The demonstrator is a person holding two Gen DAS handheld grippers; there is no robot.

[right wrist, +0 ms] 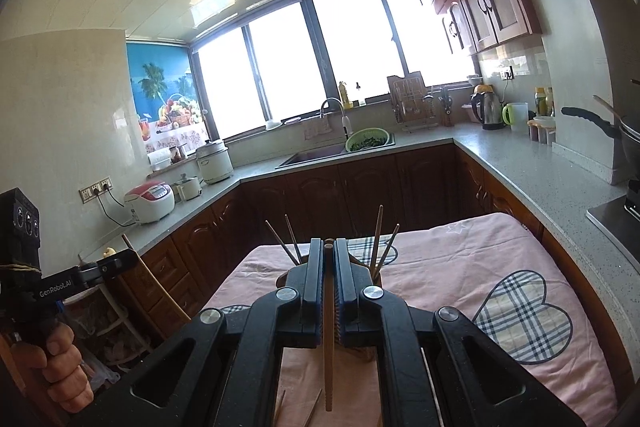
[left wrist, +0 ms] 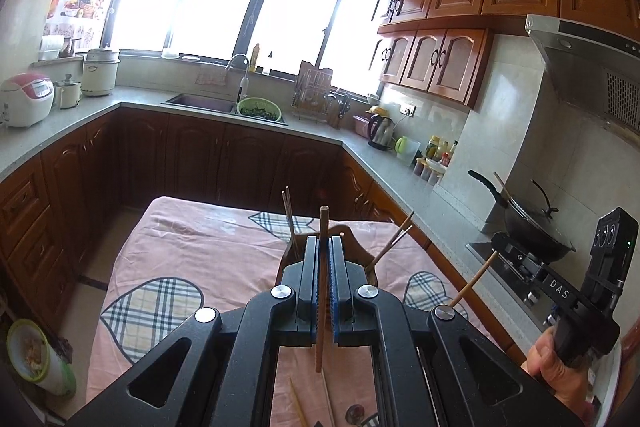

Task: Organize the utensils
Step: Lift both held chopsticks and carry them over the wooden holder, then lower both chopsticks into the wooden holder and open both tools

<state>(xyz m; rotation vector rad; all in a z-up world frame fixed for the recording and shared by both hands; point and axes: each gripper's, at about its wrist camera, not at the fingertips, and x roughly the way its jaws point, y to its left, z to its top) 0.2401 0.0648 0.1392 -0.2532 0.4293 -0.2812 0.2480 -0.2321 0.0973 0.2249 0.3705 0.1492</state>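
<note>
Left tool (left wrist: 324,247) clamps chopstick (left wrist: 322,267); right tool (right wrist: 328,251) clamps chopstick (right wrist: 329,327); holder (left wrist: 356,247) just ahead.

Left gripper (left wrist: 324,247) and right gripper (right wrist: 329,251) both raised, level — jaws pinched nearly together, each hand-held.

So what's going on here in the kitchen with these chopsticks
A person holds a hand-held gripper in each hand above a table covered with a pink cloth. The left hand-held gripper is shut on one wooden chopstick, held upright. The right hand-held gripper is shut on another chopstick. Both sit near a dark wooden holder that already has several chopsticks standing in it. A few more utensils lie on the cloth below.
</note>
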